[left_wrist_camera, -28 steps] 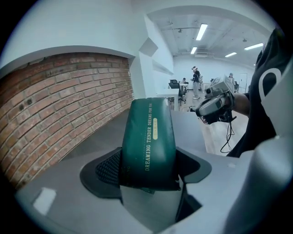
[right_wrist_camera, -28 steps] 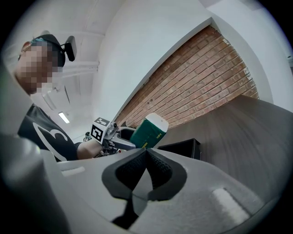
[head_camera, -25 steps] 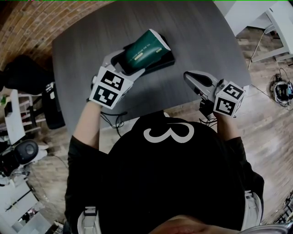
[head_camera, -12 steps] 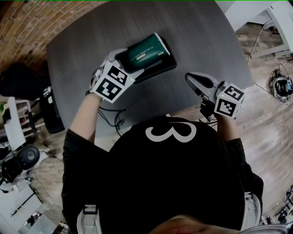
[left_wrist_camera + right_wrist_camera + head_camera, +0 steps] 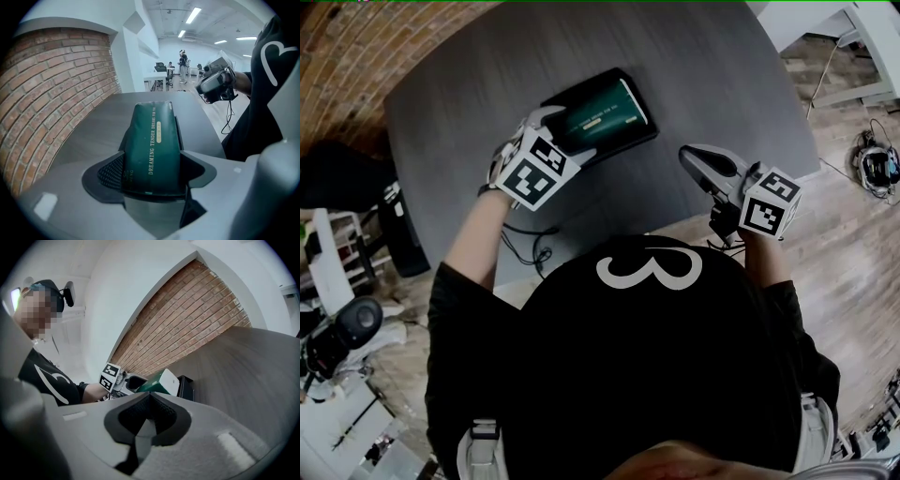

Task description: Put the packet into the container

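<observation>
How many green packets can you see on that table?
1. The green packet is gripped in the left hand-held gripper, tilted over the black container on the grey table. None other shows.

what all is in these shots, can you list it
packet: one, dark green, lying in the container, near end between the left tongs
container: one, black, on the table
table: one, dark grey, in front of the person
brick wall: one, red-brown, beside the table
cable: one, black, on the floor by the table's near edge
left tongs: one, grey, gripping the packet
right tongs: one, grey, closed and empty, over the table's near edge
shirt: one, black, on the person
</observation>
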A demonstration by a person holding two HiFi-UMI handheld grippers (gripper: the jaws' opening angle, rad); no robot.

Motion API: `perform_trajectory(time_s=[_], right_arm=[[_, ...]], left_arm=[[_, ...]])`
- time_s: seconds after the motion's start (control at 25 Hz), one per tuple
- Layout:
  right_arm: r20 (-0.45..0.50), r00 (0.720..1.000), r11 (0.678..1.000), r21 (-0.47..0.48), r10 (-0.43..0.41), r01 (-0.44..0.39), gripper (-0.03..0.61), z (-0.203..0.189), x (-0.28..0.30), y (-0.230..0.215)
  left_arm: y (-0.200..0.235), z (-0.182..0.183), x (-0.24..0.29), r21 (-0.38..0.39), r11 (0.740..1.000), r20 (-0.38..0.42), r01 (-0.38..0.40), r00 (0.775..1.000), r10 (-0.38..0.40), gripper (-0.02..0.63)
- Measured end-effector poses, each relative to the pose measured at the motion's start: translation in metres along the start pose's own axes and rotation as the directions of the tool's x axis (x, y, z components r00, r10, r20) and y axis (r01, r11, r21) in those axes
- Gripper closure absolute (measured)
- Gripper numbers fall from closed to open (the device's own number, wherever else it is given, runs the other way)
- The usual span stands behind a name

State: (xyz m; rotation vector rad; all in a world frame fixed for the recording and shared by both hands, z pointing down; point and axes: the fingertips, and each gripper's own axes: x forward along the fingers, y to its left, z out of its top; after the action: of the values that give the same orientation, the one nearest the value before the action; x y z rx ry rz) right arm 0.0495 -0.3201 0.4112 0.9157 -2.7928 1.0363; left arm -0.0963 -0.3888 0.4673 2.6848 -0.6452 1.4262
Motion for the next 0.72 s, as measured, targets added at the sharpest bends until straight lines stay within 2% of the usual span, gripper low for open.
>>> perform_trajectory(time_s=[0.2, 0.44, 0.72], right_arm=[[-0.006, 1.0, 1.0, 0.012, -0.007, 0.007, 0.577, -0.003, 0.002, -0.002], [-0.012, 1.0, 1.0, 0.025, -0.017, 0.018, 0.577, -0.005, -0.004, -0.007], [-0.016, 1.0, 0.999, 0.032, -0.02, 0.021, 0.577, -0.009, -0.006, -0.008]], left_arm=[[-0.004, -0.011, 0.015, 0.0, 1.0, -0.031, 0.031, 0.999, -0.031, 0.233], [-0.001, -0.012, 0.025, -0.031, 0.998, -0.02, 0.048, 0.999, -0.049, 0.226], [0.003, -0.017, 0.03, -0.005, 1.0, -0.008, 0.016, 1.0, -0.016, 0.209]])
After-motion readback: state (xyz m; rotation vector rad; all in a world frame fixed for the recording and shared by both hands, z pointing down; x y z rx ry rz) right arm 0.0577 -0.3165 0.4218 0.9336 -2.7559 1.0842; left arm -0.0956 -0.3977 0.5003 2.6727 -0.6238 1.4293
